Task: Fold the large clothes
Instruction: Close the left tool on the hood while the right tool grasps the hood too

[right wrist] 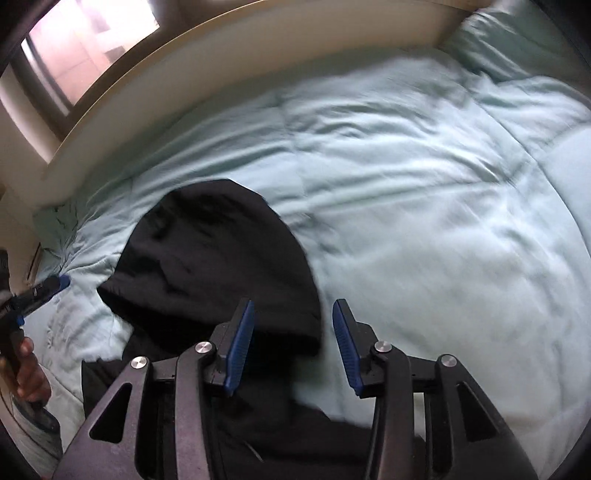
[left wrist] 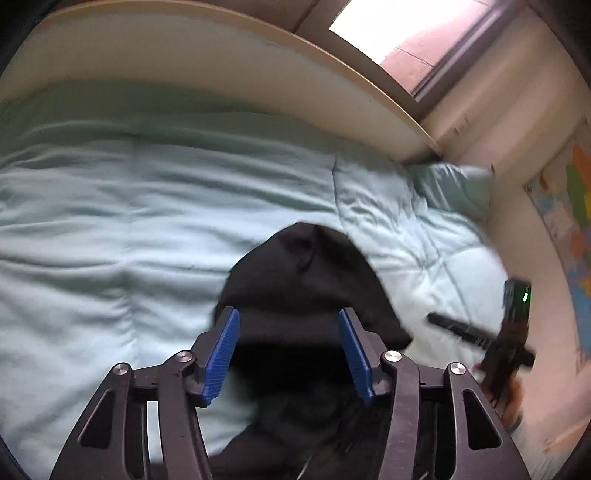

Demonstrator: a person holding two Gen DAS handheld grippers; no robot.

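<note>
A black hooded garment (left wrist: 306,280) lies on a pale blue quilt (left wrist: 110,229), its hood pointing toward the headboard. My left gripper (left wrist: 288,317) hovers over the hood with its blue pads apart and nothing pinched between them. In the right wrist view the same black garment (right wrist: 214,273) spreads to the left, and my right gripper (right wrist: 293,310) stands open above the hood's right edge, pads clear of the cloth. The right gripper (left wrist: 480,332) shows at the far right of the left wrist view, and the left gripper (right wrist: 48,288) at the far left of the right wrist view.
A cream headboard (left wrist: 221,70) runs along the far side of the bed, with a window (left wrist: 406,29) behind it. A pale blue pillow (left wrist: 454,184) rests in the corner. A colourful map (left wrist: 576,206) hangs on the right wall. A hand (right wrist: 29,373) holds the left gripper's handle.
</note>
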